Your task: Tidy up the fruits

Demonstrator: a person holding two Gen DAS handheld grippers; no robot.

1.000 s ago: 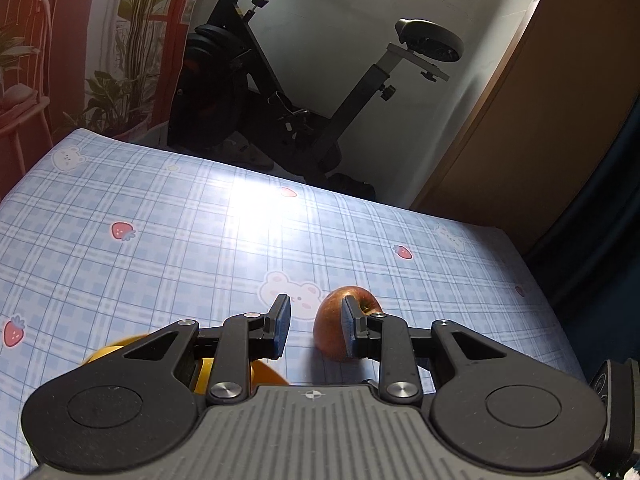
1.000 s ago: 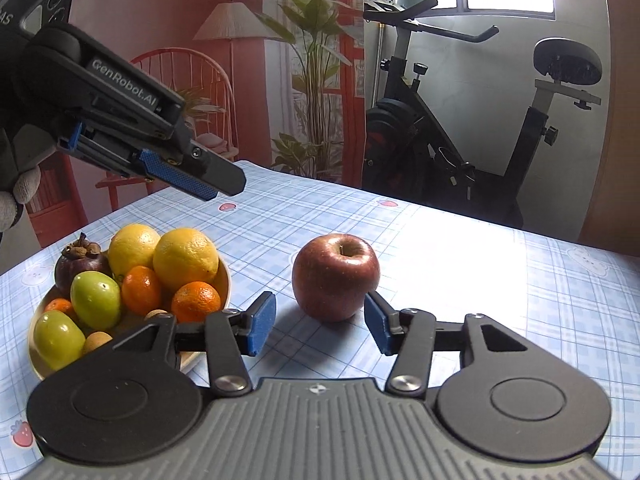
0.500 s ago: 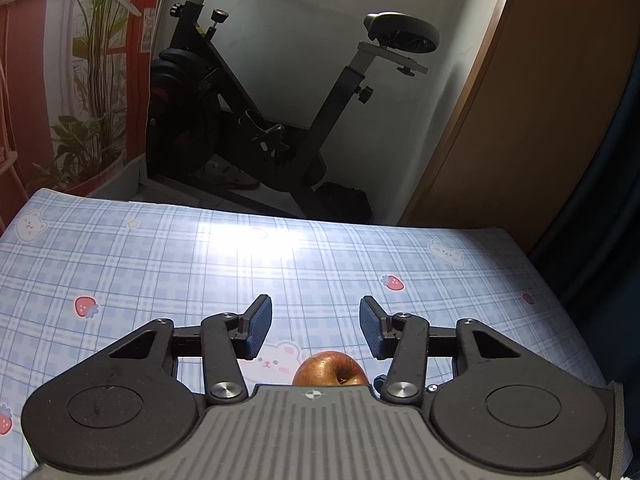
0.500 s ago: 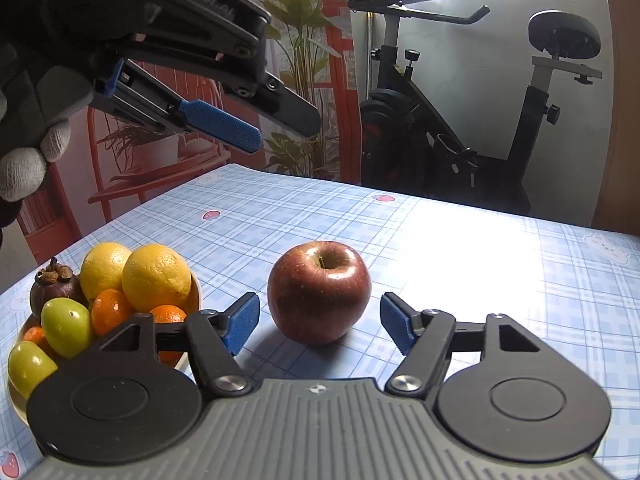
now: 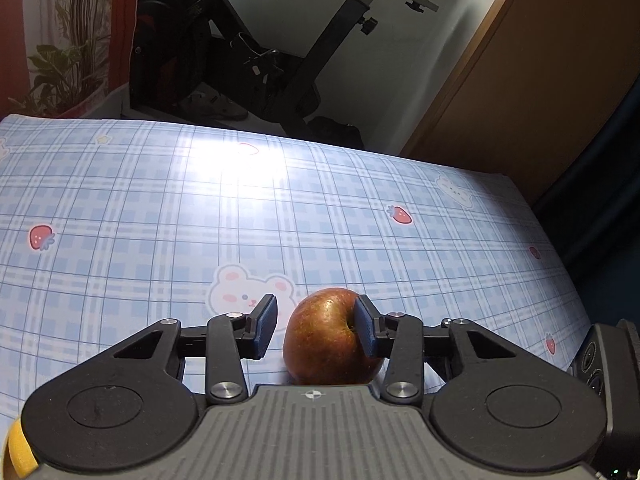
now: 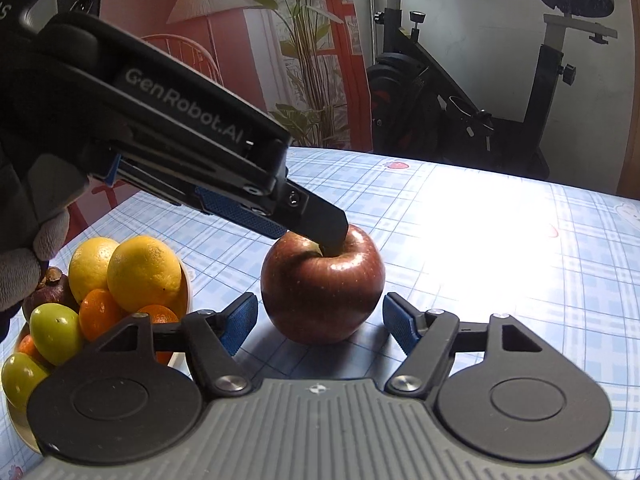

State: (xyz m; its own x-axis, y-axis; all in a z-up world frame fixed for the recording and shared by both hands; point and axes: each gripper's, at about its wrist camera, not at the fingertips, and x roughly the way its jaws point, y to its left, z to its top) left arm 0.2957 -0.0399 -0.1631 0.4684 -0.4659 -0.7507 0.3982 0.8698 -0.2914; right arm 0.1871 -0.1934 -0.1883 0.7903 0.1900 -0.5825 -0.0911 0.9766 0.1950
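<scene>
A black exercise bike [image 6: 480, 92] stands beyond the far edge of the desk [image 5: 160, 208], against a pale wall. The desk wears a blue checked cloth printed with strawberries and bear faces, and bright light glares off its middle. A tall leafy plant [image 6: 308, 60] rises left of the bike, beside red panelling. Further left are a floor lamp [image 6: 200, 0] with a pleated shade and a red chair [image 6: 192, 60]. A wooden door [image 5: 520, 80] stands to the right of the bike.

Table [image 5: 160, 208]: blue plaid cloth, bear and strawberry prints.
I see red apple [image 6: 322, 292] and fruit bowl [image 6: 185, 292] on it, near each other.
</scene>
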